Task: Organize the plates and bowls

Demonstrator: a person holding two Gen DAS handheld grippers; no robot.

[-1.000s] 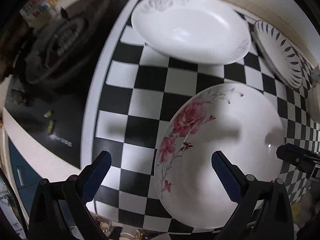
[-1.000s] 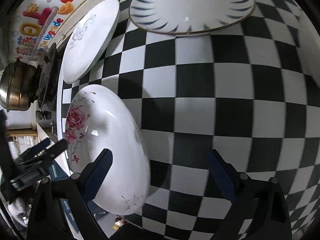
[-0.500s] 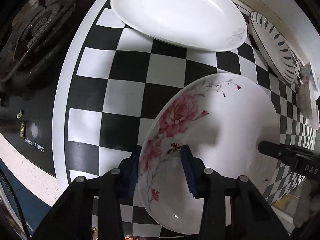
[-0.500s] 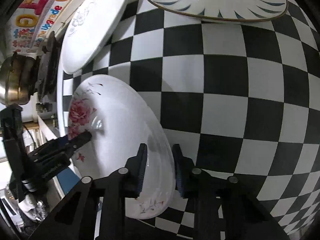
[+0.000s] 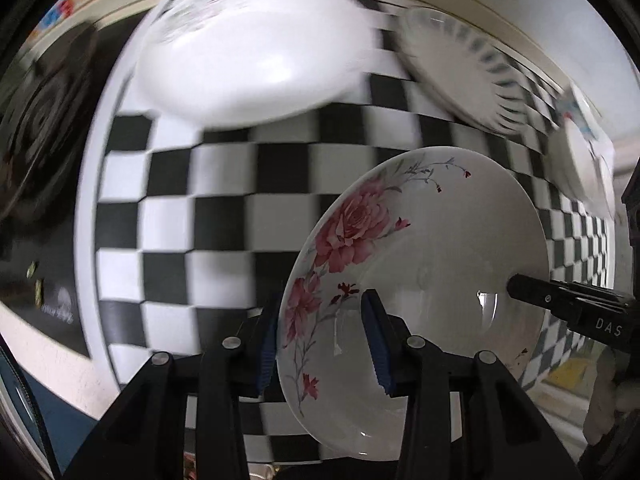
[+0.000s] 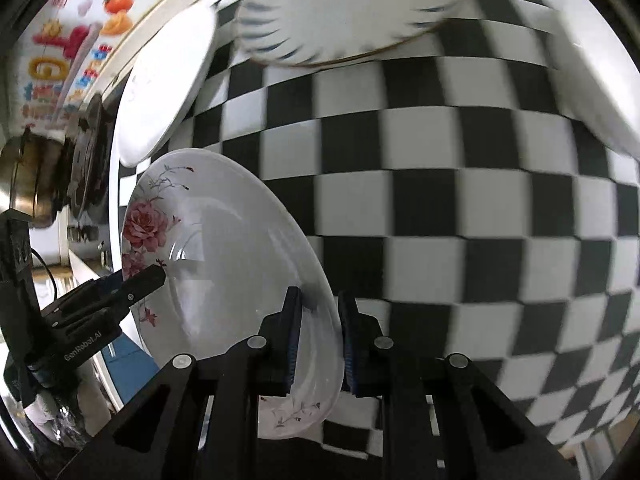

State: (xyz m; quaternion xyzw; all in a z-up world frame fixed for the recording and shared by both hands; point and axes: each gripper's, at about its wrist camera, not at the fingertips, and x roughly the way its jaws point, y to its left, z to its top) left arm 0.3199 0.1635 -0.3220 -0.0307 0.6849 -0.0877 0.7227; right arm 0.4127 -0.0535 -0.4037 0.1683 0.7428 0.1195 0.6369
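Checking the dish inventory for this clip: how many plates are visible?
4. The rose plate is gripped at opposite rims by both grippers; a plain white plate lies far left, a blue-rimmed plate far centre, and another white dish, cropped and blurred, at right. More may lie outside view.

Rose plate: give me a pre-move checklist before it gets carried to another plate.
1. Left gripper clamped on the rose plate rim: ok.
2. Right gripper clamped on the opposite rim: ok.
3. Plate clear of the checkered cloth: cannot tell, background blurred.
4. Plate level: not ok, it looks tilted.
5. White plate empty to receive it: ok.
6. Striped plate out of the path: cannot tell.
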